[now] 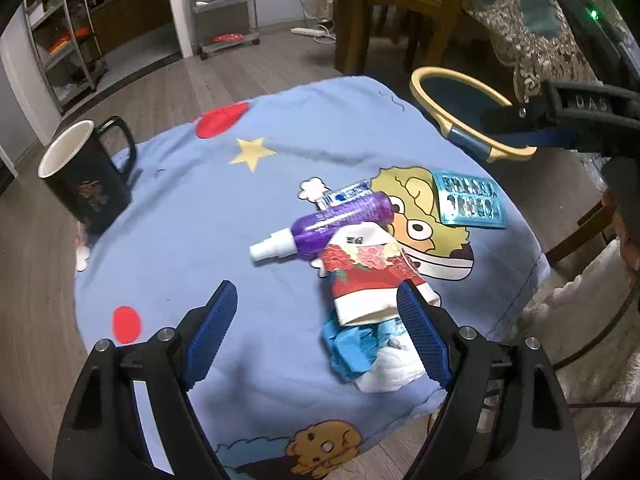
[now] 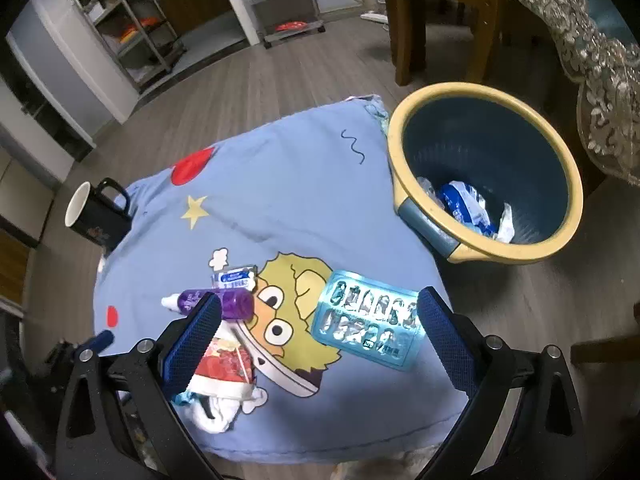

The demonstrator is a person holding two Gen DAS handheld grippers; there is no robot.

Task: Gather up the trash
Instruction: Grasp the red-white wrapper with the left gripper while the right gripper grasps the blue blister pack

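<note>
Both tools stand with their jaws wide apart, gripping nothing. The left tool hovers over the blue cartoon cloth on the counter, its right finger beside a crushed red-and-white paper cup. A crumpled blue-and-white wrapper lies at six o'clock of the cup, and a purple spray bottle touches it at eleven. The right tool hangs over a blue blister pack. The yellow-rimmed bin, at one o'clock of the pack, holds some wrappers. A black mug stands at the cloth's nine o'clock edge.
</note>
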